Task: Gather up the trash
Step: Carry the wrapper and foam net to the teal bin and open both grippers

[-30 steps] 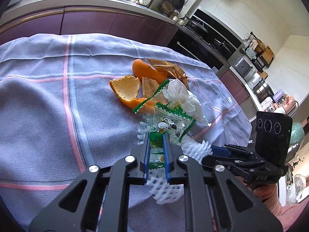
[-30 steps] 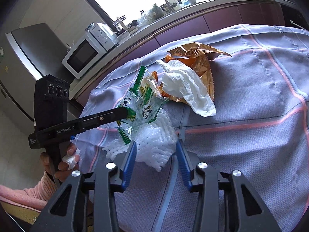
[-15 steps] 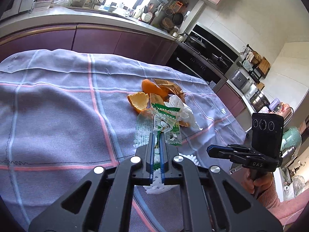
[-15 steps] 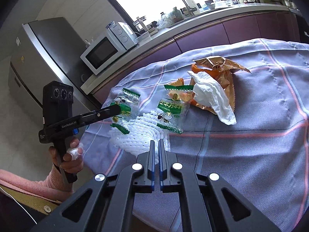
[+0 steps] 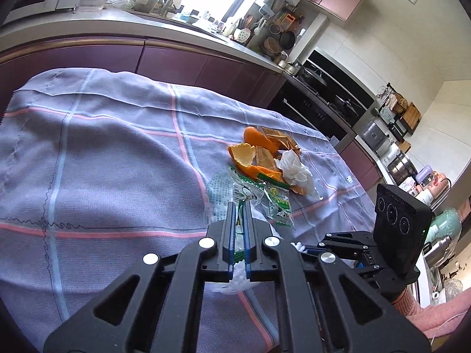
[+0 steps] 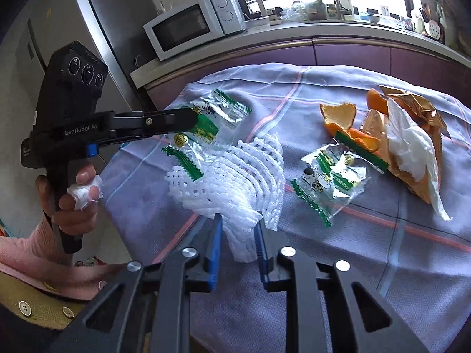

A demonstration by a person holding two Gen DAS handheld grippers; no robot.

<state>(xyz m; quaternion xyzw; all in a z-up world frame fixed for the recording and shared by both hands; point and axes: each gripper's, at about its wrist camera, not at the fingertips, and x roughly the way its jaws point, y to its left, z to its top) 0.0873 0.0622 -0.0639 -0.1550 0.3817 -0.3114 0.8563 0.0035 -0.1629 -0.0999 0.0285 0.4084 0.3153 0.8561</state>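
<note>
Left wrist view: the left tool [image 5: 240, 206] is narrow, its blue pads pinching a clear, green-edged wrapper [image 5: 219, 194] that stands up past the tips, clear of the cloth [image 5: 103, 161] on the counter. The green print on it is too blurred to read. Just ahead and to the right of the tips a 2nd wrapper [image 5: 276, 203] lies flat. Further ahead is the pile: peel [image 5: 244, 154], a gold bag [image 5: 279, 139] and a tissue [image 5: 297, 170]. Under the tool's body a white net [image 5: 235, 279] shows. To the right the right tool [image 5: 306, 248] points in at the net's end. Its black block carries 3 round lenses.

Right wrist view: the right tool [image 6: 238, 223] has just been opening a little. The net [image 6: 235, 176] sits between its jaws, its end touching both blue pads, so the tool holds it in a narrow gap. The rest of the net fans out ahead on the cloth. To the left, the left tool [image 6: 188, 117] reads "GenRobot.AI" on its side and holds the wrapper [image 6: 215, 114] above the net's far edge. The hand [image 6: 70, 203] on its grip also clutches a white wad [image 6: 84, 191]. Ahead and right of the tips lies the 2nd wrapper [image 6: 329, 182], printed with a cartoon dog and a yellow round mark. Its small text is unreadable. Beyond it are the peel [image 6: 338, 114], tissue [image 6: 412, 147] and gold bag [image 6: 412, 106].
</note>
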